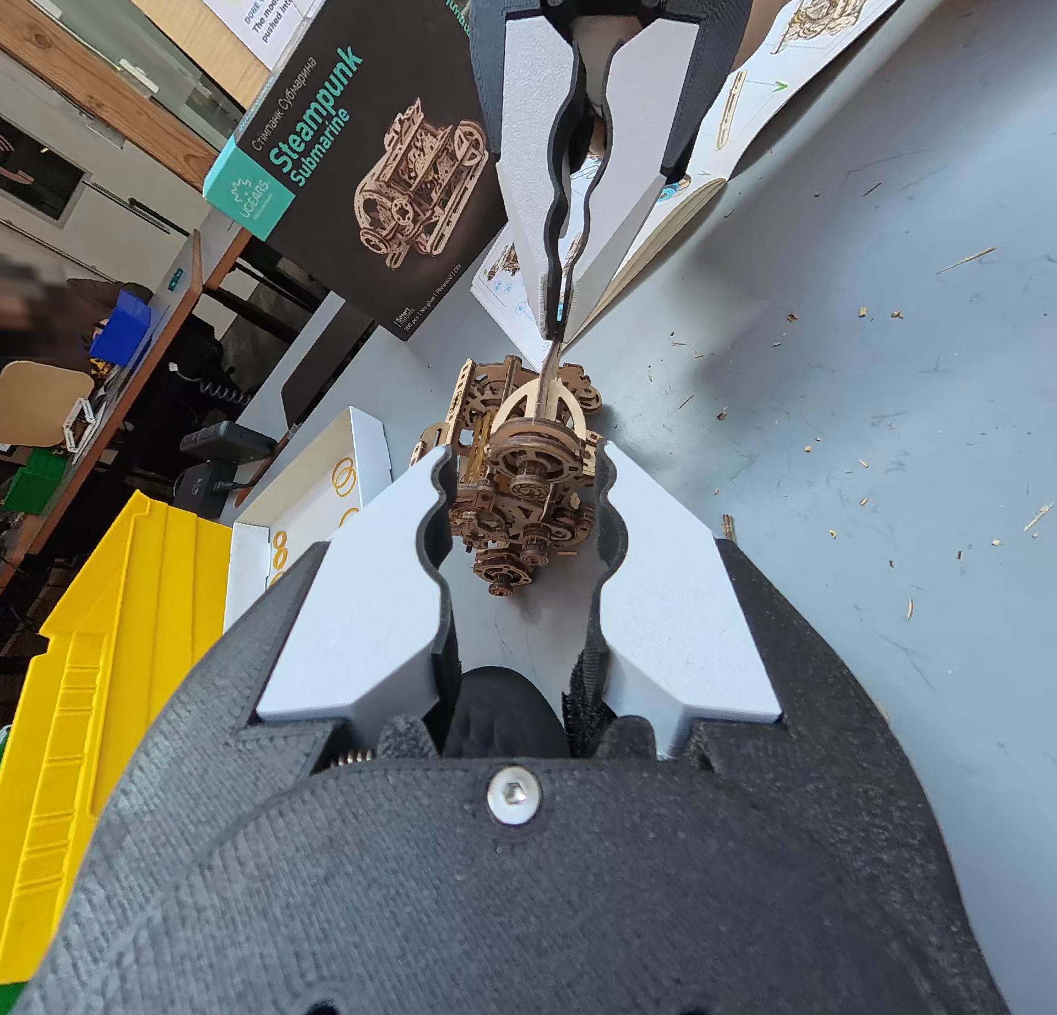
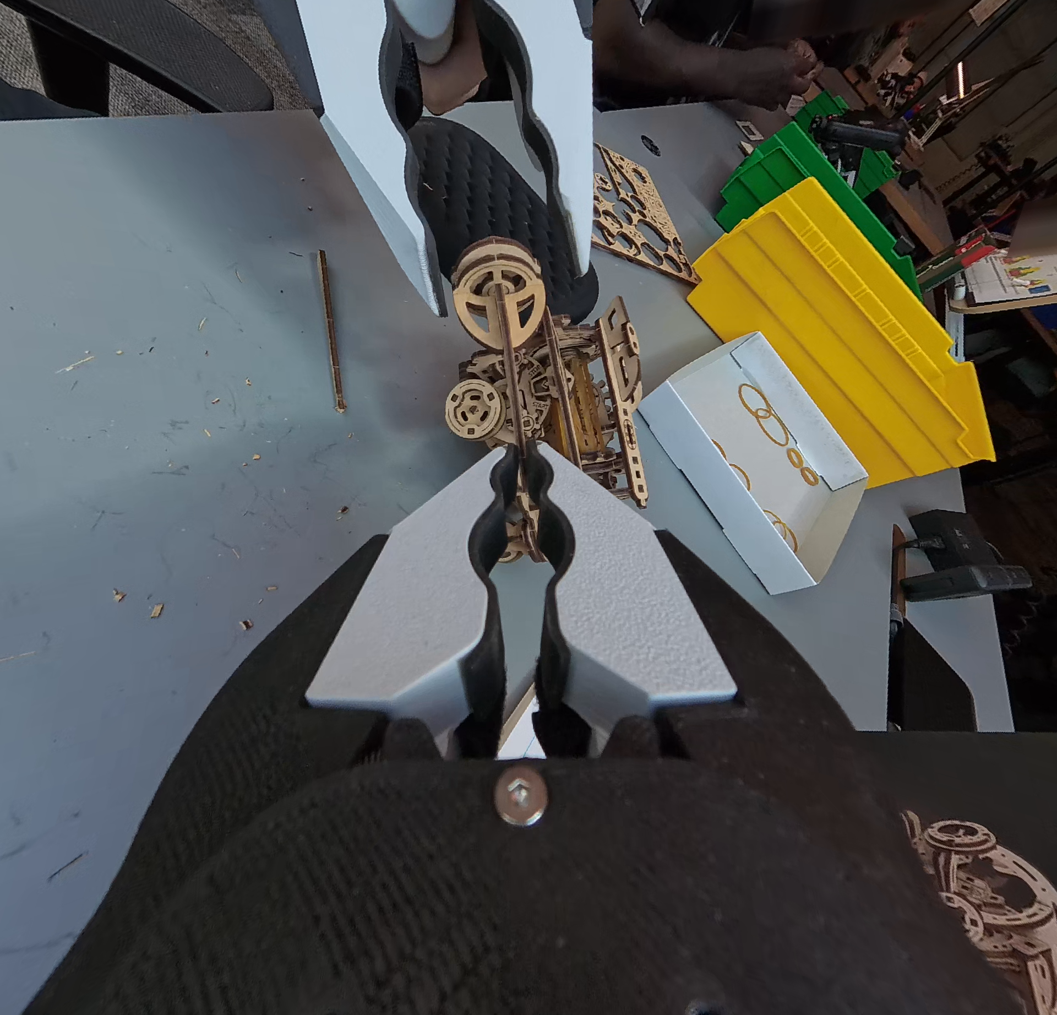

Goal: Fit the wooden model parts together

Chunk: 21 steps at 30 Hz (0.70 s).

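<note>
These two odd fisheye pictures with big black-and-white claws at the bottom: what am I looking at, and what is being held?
Each picture comes from a camera mounted on a hand-held gripper, looking along its two fingers; a person holds one in each hand. The left gripper stands open around the wooden model on the grey table, without clearly pressing it. The right gripper, seen from its own camera, is shut on a thin flat wooden piece that reaches into the model. Around them lie a white tray of rubber bands, a yellow bin, a loose wooden stick, the kit's dark box, an instruction booklet and wood chips.
</note>
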### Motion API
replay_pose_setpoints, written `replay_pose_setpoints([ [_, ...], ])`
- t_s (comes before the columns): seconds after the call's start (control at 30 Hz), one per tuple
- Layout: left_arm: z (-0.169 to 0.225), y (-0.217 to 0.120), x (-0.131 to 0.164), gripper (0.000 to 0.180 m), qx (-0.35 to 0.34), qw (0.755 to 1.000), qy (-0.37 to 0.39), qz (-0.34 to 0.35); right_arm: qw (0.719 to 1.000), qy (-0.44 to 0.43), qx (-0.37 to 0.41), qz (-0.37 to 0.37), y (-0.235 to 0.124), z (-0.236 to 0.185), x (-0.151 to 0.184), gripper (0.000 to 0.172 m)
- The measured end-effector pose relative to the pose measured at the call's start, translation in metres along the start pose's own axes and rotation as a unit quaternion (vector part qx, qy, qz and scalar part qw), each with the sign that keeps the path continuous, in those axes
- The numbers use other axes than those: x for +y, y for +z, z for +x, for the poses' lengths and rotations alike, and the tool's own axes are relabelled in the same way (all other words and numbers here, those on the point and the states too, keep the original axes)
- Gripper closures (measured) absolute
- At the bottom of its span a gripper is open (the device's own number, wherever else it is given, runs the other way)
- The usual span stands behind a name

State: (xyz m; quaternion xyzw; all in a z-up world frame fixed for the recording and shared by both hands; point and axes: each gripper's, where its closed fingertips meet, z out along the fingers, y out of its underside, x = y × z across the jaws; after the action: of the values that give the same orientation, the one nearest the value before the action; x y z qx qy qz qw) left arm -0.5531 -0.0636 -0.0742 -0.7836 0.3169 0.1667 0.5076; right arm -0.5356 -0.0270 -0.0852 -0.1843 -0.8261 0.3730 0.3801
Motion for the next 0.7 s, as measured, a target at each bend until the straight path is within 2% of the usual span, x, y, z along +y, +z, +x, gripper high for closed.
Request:
replay_pose_setpoints([
  [0.23,0.003,-0.005,-0.005,0.137,-0.005,1.0,0.013,0.008,1.0,-0.011,-0.001,0.016,-0.002,-0.002,-0.005,0.17],
  [0.37,0.004,-0.016,-0.012,0.131,-0.014,1.0,0.014,0.013,0.999,-0.03,0.006,0.042,-0.007,-0.003,-0.013,0.17],
  [0.5,0.006,-0.043,-0.039,0.129,-0.021,0.997,-0.017,0.073,0.992,-0.011,0.0,0.126,-0.028,-0.001,-0.041,0.17],
  [0.63,0.013,-0.081,-0.064,0.125,0.0,0.988,-0.065,0.142,0.974,0.024,-0.025,0.225,-0.057,-0.002,-0.08,0.171],
  [0.7,0.015,-0.101,-0.072,0.125,0.012,0.981,-0.088,0.173,0.968,0.018,-0.027,0.248,-0.068,-0.004,-0.093,0.17],
])
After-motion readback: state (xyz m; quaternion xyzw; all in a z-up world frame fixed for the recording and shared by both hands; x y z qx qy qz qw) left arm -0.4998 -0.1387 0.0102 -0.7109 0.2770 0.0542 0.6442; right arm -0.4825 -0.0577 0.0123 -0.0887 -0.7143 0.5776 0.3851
